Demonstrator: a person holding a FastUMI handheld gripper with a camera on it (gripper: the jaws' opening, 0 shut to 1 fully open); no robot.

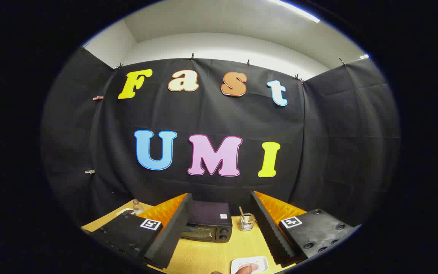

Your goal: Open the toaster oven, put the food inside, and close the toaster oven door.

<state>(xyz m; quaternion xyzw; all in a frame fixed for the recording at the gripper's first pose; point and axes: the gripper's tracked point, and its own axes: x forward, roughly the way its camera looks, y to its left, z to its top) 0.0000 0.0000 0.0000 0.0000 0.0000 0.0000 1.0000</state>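
A black toaster oven [208,222] stands on the wooden table [211,255], beyond my fingers and partly behind the left one; its door looks shut and two knobs show at its right. A small white plate [250,263] with pinkish food lies on the table near me, between the fingers and close to the right one. A person's fingertip [243,270] touches the plate's near edge. My gripper [222,239] is held high above the table, open, with nothing between its fingers.
A small wire holder [246,222] with sticks stands right of the oven. A clear bottle [137,206] and a dish [127,211] sit at the table's far left, by the black cloth wall.
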